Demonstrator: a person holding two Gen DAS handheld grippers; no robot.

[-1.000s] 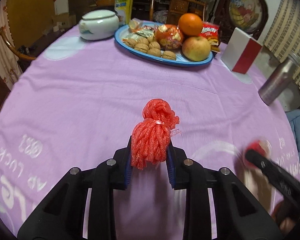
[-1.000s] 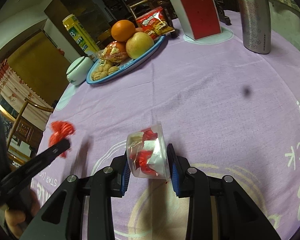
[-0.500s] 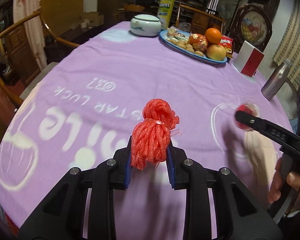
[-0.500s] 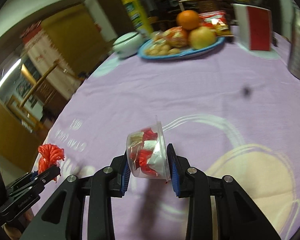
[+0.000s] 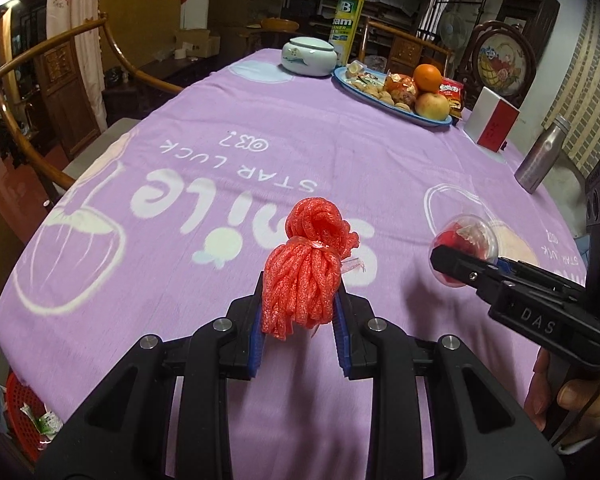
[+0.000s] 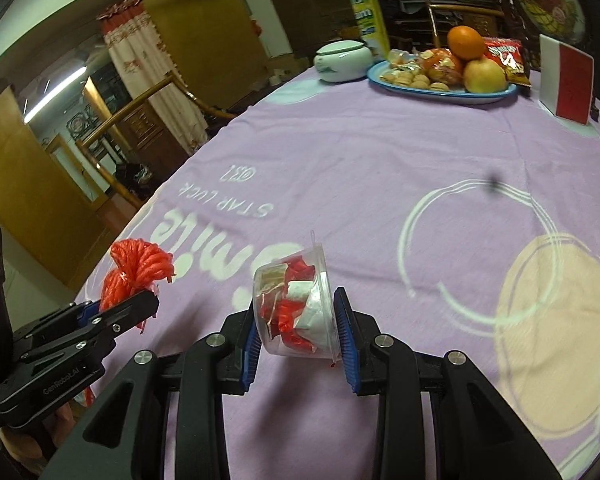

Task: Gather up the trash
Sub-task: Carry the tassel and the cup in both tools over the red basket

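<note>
My left gripper (image 5: 298,312) is shut on a bundle of red foam fruit netting (image 5: 306,268) and holds it above the near edge of the purple tablecloth (image 5: 300,152). My right gripper (image 6: 298,338) is shut on a clear plastic cup (image 6: 296,312) stuffed with red and white wrappers, tilted on its side. In the left wrist view the right gripper (image 5: 452,264) with the cup (image 5: 466,240) is at the right. In the right wrist view the left gripper (image 6: 136,300) with the netting (image 6: 138,270) is at the left.
A red mesh bin (image 5: 20,416) with trash stands on the floor at lower left. A blue fruit and snack tray (image 5: 396,96), a white lidded jar (image 5: 309,56), a yellow can (image 5: 348,12), a red-white box (image 5: 494,122) and a steel bottle (image 5: 540,154) stand at the far end. A wooden chair (image 5: 52,92) stands left.
Both grippers have pulled back from the middle of the table toward its near left edge, keeping the netting and the cup. The red bin has come into the left wrist view.
</note>
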